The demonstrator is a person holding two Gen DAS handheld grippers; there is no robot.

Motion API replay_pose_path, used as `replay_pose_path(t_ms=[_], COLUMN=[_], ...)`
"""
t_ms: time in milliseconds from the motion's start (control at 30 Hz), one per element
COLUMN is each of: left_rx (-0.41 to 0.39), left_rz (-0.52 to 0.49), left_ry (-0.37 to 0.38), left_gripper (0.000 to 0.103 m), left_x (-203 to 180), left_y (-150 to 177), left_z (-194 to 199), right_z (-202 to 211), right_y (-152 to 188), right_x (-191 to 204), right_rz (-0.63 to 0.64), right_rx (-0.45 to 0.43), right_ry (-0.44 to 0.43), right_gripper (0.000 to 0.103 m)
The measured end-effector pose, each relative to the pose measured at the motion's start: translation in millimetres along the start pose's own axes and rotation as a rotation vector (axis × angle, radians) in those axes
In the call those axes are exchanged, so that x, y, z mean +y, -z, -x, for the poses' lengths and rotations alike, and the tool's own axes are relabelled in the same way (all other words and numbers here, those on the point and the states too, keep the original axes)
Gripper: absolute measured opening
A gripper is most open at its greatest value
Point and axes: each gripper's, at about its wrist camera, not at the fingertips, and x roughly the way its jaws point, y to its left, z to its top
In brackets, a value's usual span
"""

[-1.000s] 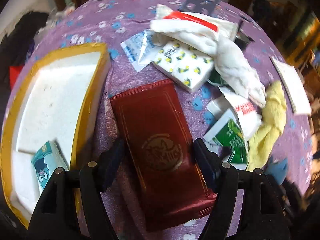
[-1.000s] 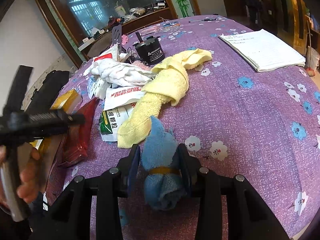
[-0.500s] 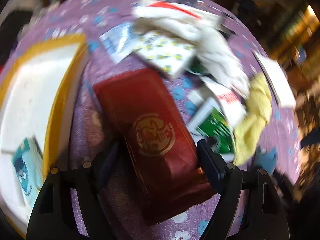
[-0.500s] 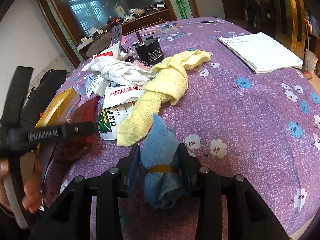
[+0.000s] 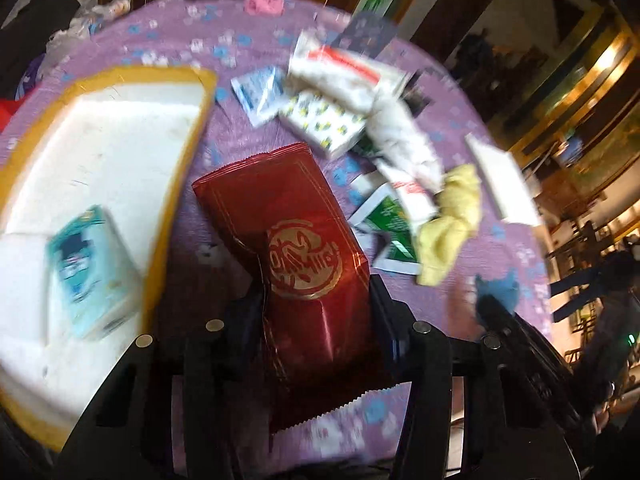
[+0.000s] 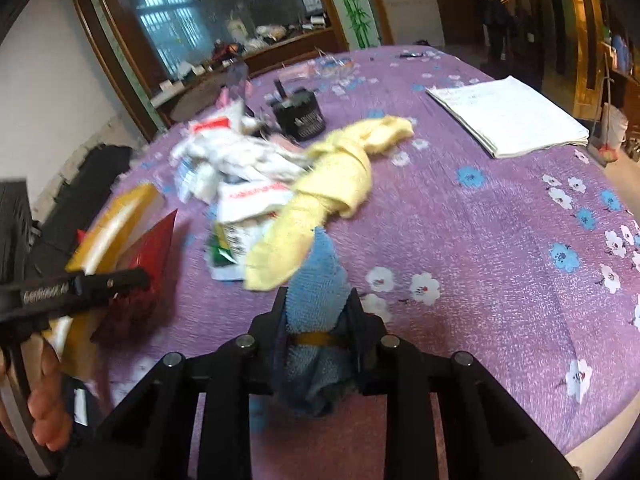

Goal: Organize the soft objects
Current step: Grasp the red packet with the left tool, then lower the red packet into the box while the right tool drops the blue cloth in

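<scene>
The left gripper (image 5: 316,312) is clamped across the near half of a red foil pouch (image 5: 296,248), one finger on each long edge. The pouch's long axis runs straight away from the gripper, its far sealed end pointing toward the heap of soft things in the middle of the worktop (image 6: 500,240). The pouch appears lifted clear of the purple cloth, though motion blur makes that hard to confirm.

The relation that matters for the next move: the white tray with the yellow rim (image 5: 172,184) lies directly to the left of the held pouch, just beside it, and is far nearer to the left gripper than to the right. A teal tissue pack (image 5: 88,272) already sits in the tray's near part, while the far part is bare. Judging from this, a short sideways carry to the left would bring the pouch over the rim, and with its long axis roughly parallel to the tray's right wall it should need little turning.

The right gripper (image 6: 318,320) is closed on a rolled blue towel (image 6: 316,276) bound by a yellowish band, its tip pointing away. It hangs near the worktop's near edge, right of the yellow towel (image 6: 320,196), with the heap of white cloths and packets (image 6: 240,168) between it and the tray.
</scene>
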Motion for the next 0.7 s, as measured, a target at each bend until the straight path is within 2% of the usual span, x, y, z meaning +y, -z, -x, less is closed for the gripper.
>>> replay_pose_path(t_ms=[100,133,233,333,433,533,700], left_rx=[-0.047,-0.057,-0.135,-0.194,-0.213,-0.198,-0.126], left_rz=[0.041,0.048,0.069,0.101,0.12,0.135,0.17], left_ry=[0.101,0.102,0.012,-0.036,-0.108,-0.131,-0.152], left_gripper=[0.048,0.048,0.048,0.048,0.048,0.048,0.048], left_x=[16,18,35,64,95,123,162], left_y=[-1,-5,-16,-23,-29,-34,-41], left_z=[44,52,85,107,110,99,65], right_z=[8,9,5,-2,-22,-55,-103], right_y=[-4,-6,-13,-20,-27,-33,-40], right_x=[21,29,67,109,146,190,237], right_rz=[0.026,0.039,0.102,0.166,0.207,0.263,0.309], right_rx=[-0.026,-0.026,-0.011,0.005,0.054,0.124,0.176], right_ry=[-0.065,-0.084,-0.169,-0.255,-0.328,-0.377,-0.388], right_gripper=[0.025,0.025,0.025,0.025,0.025,0.025,0.025])
